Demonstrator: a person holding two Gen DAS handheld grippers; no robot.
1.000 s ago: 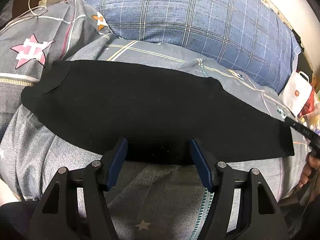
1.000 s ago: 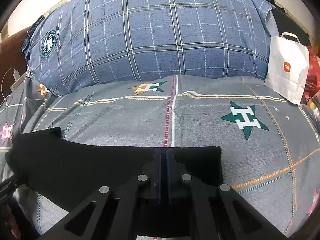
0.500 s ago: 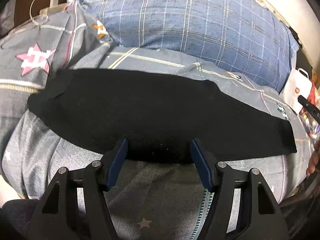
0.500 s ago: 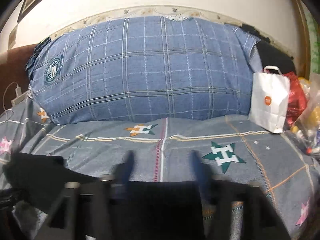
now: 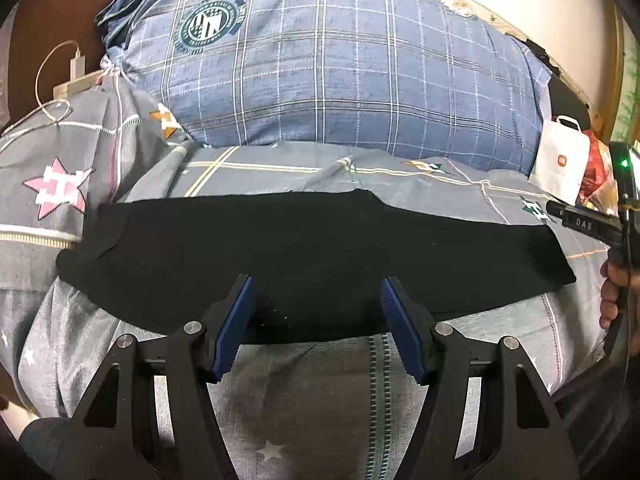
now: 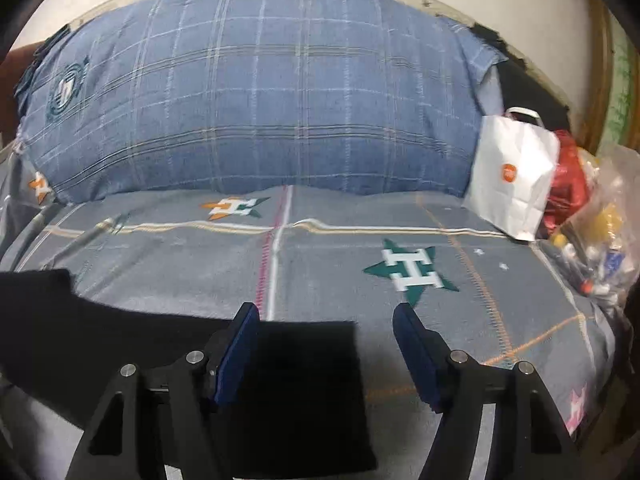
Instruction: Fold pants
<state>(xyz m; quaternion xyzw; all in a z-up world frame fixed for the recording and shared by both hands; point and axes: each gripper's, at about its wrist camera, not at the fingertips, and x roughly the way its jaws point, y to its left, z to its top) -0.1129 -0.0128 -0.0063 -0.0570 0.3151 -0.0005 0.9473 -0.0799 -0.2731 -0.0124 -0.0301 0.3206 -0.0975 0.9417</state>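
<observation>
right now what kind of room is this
Most likely a bedroom: the black pants lie on a bed with a star-print sheet, against a big blue plaid pillow.

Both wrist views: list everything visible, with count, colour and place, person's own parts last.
pants: one, black, folded into a long strip across the bed
bedspread: one, grey with star prints, under the pants
pillow: one large, blue plaid, at the head of the bed
paper bag: one, white with orange logo, right of the pillow
plastic bags: red and clear, count unclear, behind the paper bag
charger and cable: one, white, far left
left claw: black with blue pads, open over the pants' near edge
right claw: same colours, open over the pants' right end
hand: one, holding the right claw's grip
</observation>
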